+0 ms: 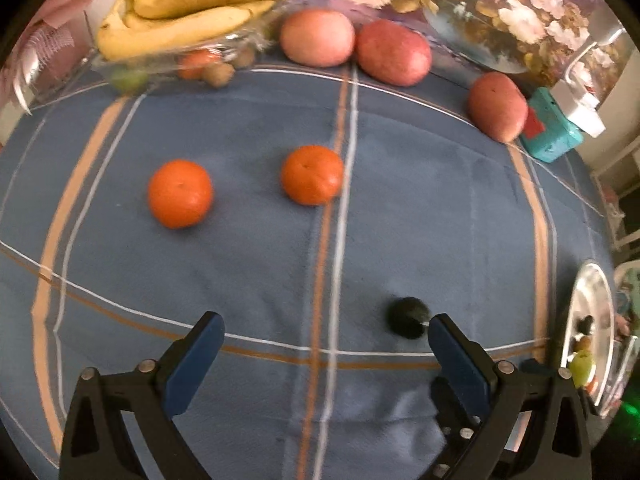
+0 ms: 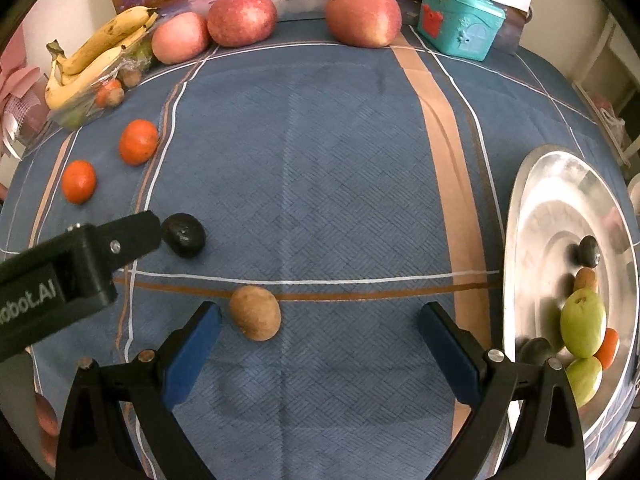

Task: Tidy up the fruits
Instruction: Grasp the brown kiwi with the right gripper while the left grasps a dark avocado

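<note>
My left gripper (image 1: pixel 326 330) is open above the blue cloth, and a small black fruit (image 1: pixel 408 317) lies just beyond its right fingertip. Two oranges (image 1: pixel 180 194) (image 1: pixel 312 175) sit farther ahead. My right gripper (image 2: pixel 320 320) is open too; a brown kiwi-like fruit (image 2: pixel 256 312) rests just inside its left finger. The left gripper's body (image 2: pixel 80 260) enters the right wrist view from the left, its tip touching the black fruit (image 2: pixel 184 235). A silver plate (image 2: pixel 532 216) at the right holds green, orange, brown and dark fruits.
Three red-pink mangoes (image 2: pixel 242 18) (image 2: pixel 180 38) (image 2: pixel 362 14) line the far edge. Bananas (image 1: pixel 192 12) lie on a clear tray (image 1: pixel 240 42) with small fruits at the back left. A teal box (image 2: pixel 460 20) stands at the back right. The silver plate (image 1: pixel 600 280) edges the left wrist view's right.
</note>
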### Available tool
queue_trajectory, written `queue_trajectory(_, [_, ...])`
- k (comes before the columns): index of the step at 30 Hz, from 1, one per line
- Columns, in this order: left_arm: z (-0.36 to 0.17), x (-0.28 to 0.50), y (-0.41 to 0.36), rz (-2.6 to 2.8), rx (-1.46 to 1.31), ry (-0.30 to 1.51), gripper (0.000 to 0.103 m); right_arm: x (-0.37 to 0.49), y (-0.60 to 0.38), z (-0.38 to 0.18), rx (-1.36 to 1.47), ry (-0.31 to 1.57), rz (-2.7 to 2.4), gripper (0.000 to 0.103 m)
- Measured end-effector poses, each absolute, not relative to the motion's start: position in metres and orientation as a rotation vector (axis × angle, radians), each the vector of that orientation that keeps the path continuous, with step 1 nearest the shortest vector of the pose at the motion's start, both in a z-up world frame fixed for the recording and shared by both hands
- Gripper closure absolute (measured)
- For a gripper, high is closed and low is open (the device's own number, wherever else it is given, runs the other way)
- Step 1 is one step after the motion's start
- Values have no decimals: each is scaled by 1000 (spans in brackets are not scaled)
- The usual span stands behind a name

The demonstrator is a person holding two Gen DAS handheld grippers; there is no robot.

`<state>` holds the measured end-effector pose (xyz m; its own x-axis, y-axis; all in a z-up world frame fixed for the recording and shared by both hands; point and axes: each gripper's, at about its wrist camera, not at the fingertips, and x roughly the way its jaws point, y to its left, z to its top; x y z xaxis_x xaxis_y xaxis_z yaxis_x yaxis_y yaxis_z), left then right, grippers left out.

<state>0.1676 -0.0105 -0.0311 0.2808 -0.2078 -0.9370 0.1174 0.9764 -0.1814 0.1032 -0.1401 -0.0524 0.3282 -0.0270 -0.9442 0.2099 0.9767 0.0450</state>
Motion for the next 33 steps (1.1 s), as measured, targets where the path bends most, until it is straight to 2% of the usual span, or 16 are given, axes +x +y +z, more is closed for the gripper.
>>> queue_trajectory(4, [-28, 165, -26, -268, -59, 1248, 25, 101, -138, -51, 163, 1228, -162, 4])
queue_trajectory(6, [-30, 165, -32, -297, -64, 1252, 33, 100, -138, -50, 175, 1231, -150, 4])
queue_trajectory(8, [-32, 166, -37, -325, -76, 1259, 47, 100, -136, -47, 165, 1225, -147, 4])
queue_trajectory(11, [-34, 169, -41, -357, -100, 1275, 62, 101, -130, -40, 141, 1193, -138, 4])
queue_trajectory(12, [-35, 169, -42, -364, -108, 1279, 64, 101, -128, -37, 144, 1178, -126, 8])
queue_trajectory(14, [-36, 168, -42, -381, -140, 1284, 74, 100, -126, -34, 142, 1171, -112, 30])
queue_trajectory(15, [-36, 168, -42, -387, -153, 1286, 76, 101, -125, -34, 149, 1180, -94, 46])
queue_trajectory(16, [-36, 169, -42, -391, -162, 1286, 79, 101, -125, -36, 169, 1192, -69, 54])
queue_trajectory(20, [-34, 164, -38, -373, -167, 1285, 80, 100, -126, -38, 189, 1197, -49, 64])
queue_trajectory(22, [-33, 160, -29, -360, -184, 1290, 80, 100, -126, -33, 198, 1184, -40, 76])
queue_trajectory(23, [-32, 160, -26, -349, -190, 1291, 80, 97, -127, -31, 195, 1178, -37, 78])
queue_trajectory(33, [-7, 156, -21, -318, -221, 1243, 80, 83, -139, -1, 247, 1106, -14, 78])
